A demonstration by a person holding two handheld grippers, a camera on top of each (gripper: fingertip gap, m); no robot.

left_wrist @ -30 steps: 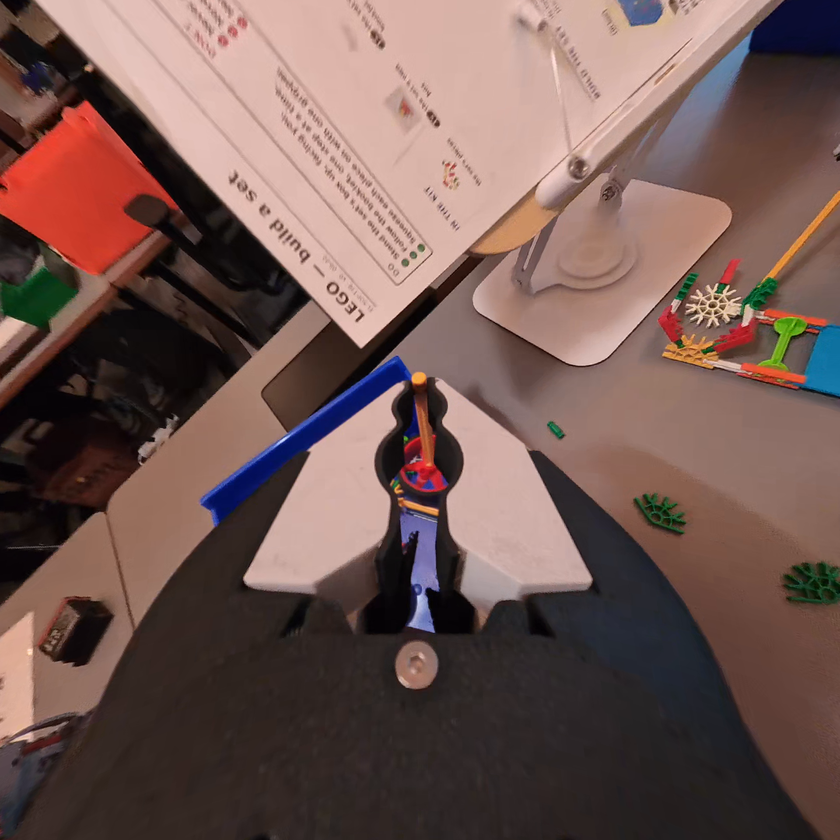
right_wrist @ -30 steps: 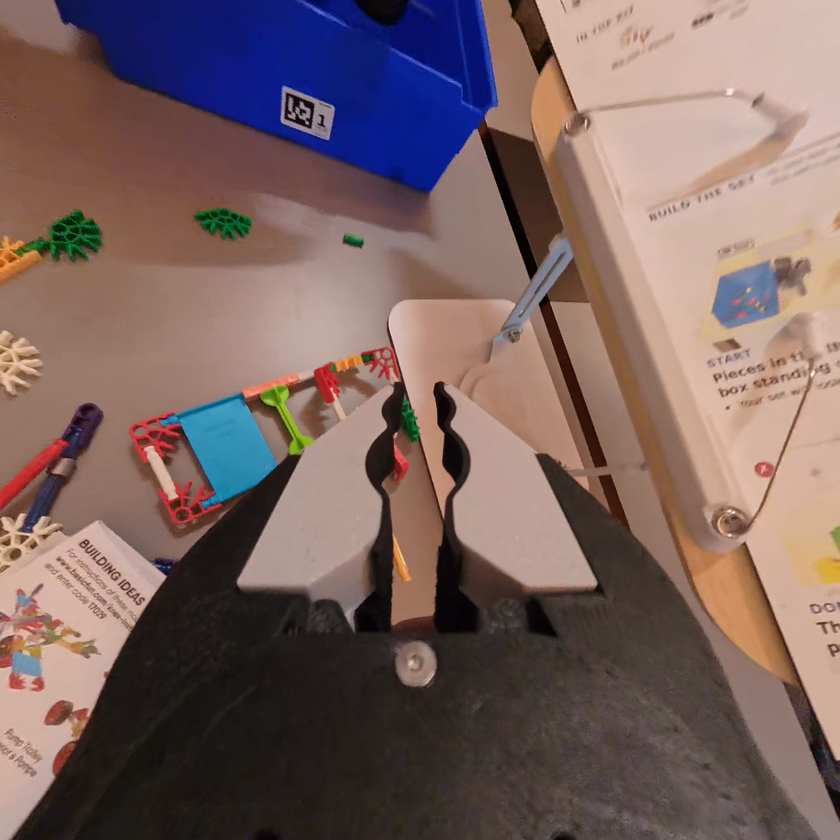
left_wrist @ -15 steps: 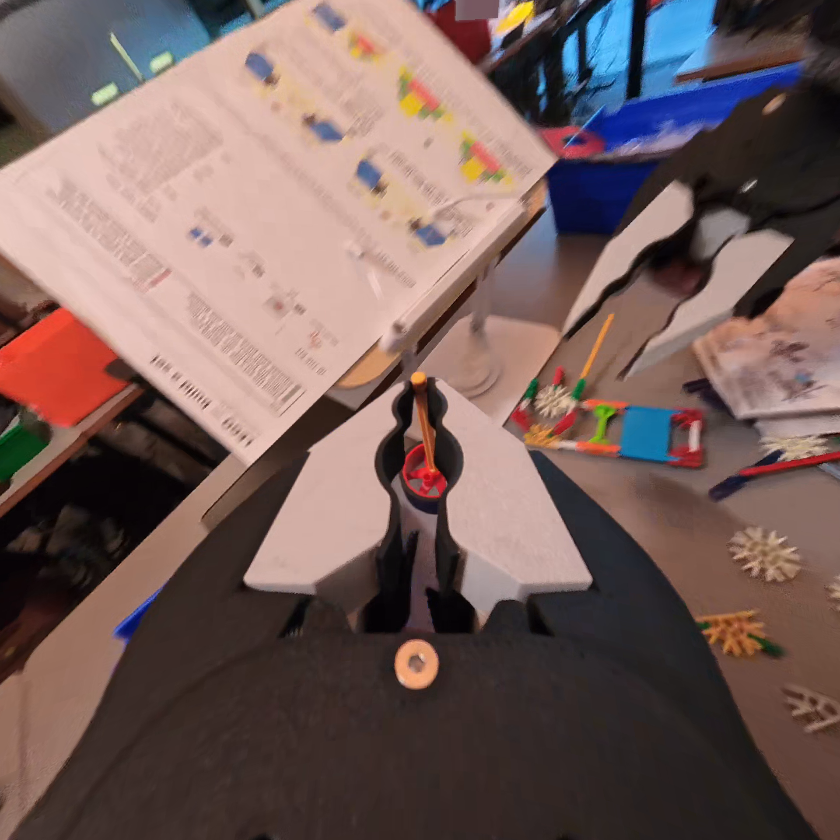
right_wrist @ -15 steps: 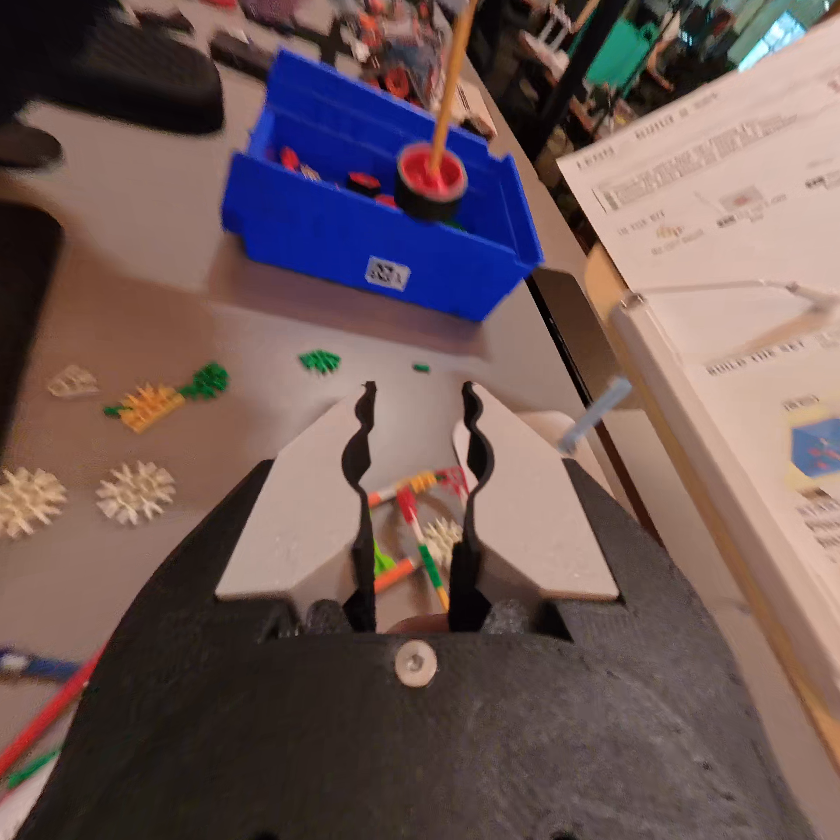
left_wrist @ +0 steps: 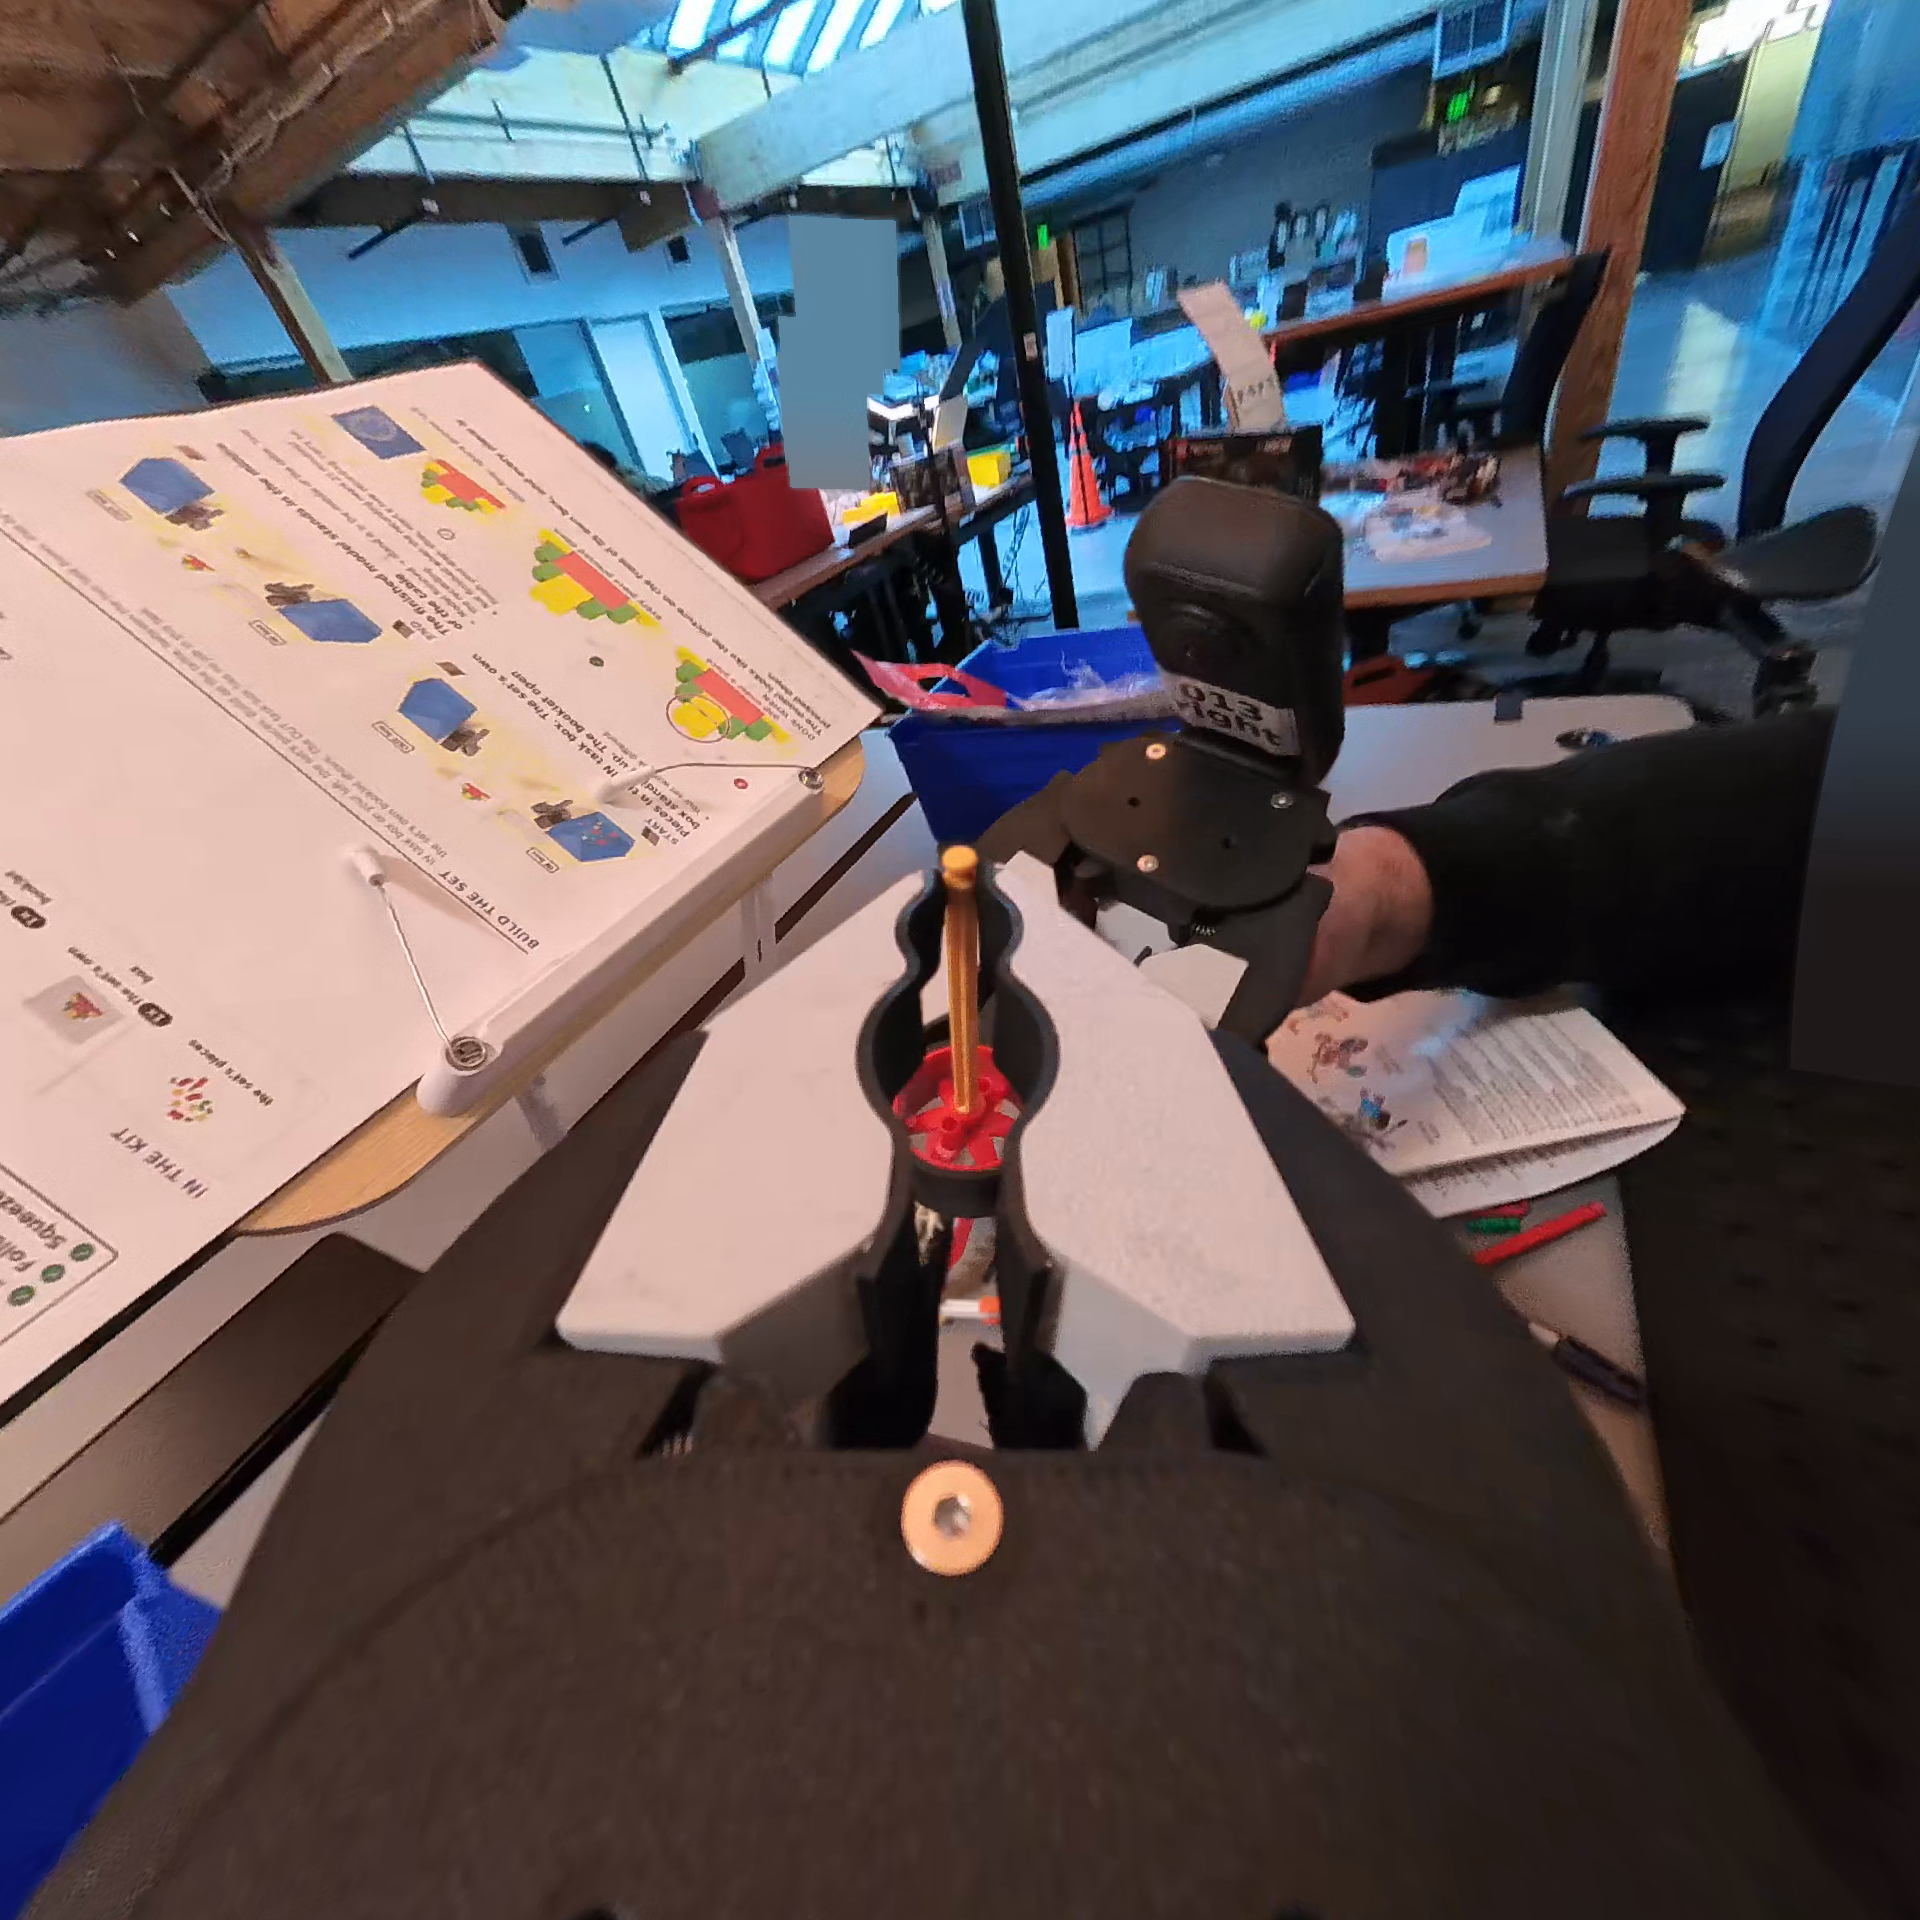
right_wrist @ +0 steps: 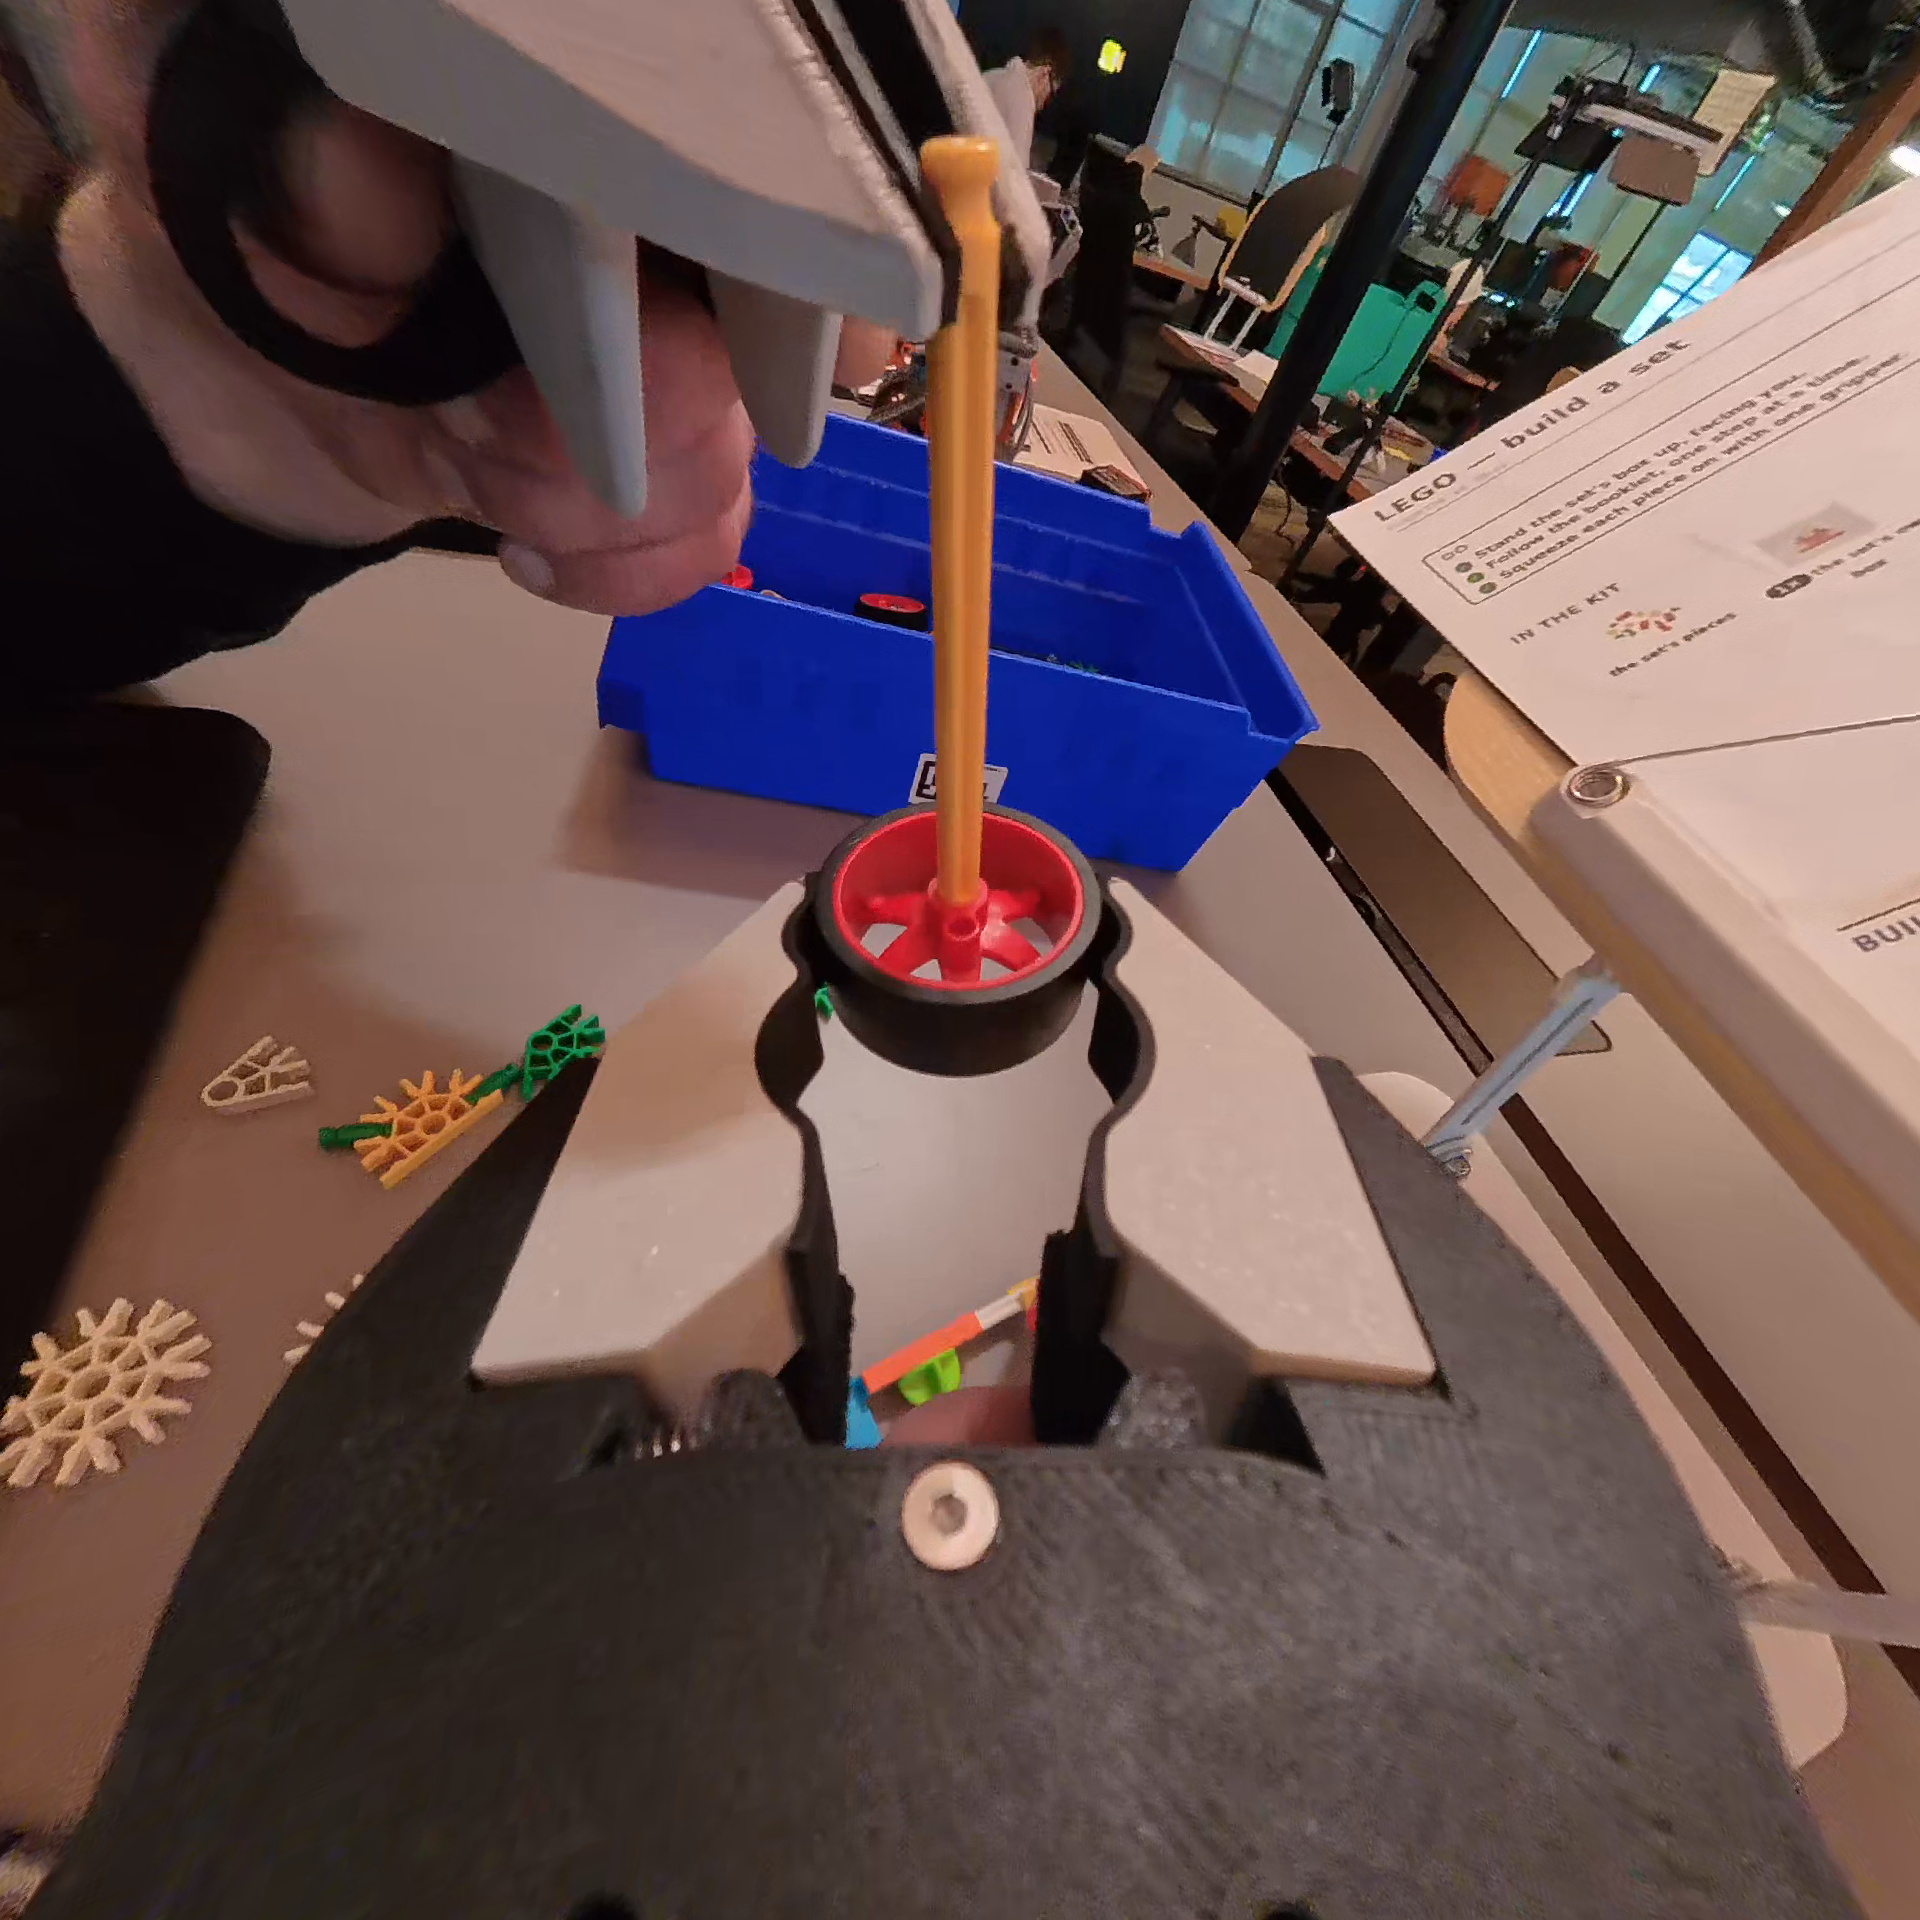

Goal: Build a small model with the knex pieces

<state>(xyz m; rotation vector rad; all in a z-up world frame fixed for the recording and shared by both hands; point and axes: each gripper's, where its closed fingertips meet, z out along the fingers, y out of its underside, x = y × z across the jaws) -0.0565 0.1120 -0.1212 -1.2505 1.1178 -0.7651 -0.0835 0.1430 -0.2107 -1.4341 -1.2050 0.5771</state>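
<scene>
Right now the orange rod (right_wrist: 958, 520) hangs straight down from my left hand-held gripper (right_wrist: 971, 223), pinched near its knobbed top, with the wheel (right_wrist: 956, 940), a red hub in a black tyre, pushed onto its lower end. Held upright like this, the wheel faces my right hand-held gripper (right_wrist: 954, 966) squarely, so the curved hollows near its tips can cup the tyre from both sides. Those fingers (right_wrist: 686, 1101) stand about a wheel's width apart; the tyre sits between them, seemingly touching the hollows, though I cannot tell whether they press it. My left hand-held gripper is nearly closed, clamped on the rod, and in the left wrist view the rod (left_wrist: 961, 987) runs up the narrow gap with the wheel (left_wrist: 954, 1127) in the round recess behind.

All of this is lifted clear above the worktop (right_wrist: 436, 790). Beyond the wheel, toward the far edge, a blue bin (right_wrist: 1039, 686) holds more parts. On the right edge stands a tilted board with an instruction sheet (right_wrist: 1704, 582) clipped to it. Below on the left lie loose pieces: a yellow connector with green ends (right_wrist: 426, 1122) and a cream snowflake connector (right_wrist: 94, 1387). Between my right fingers a partly built frame (right_wrist: 935, 1351) shows on the worktop underneath.
</scene>
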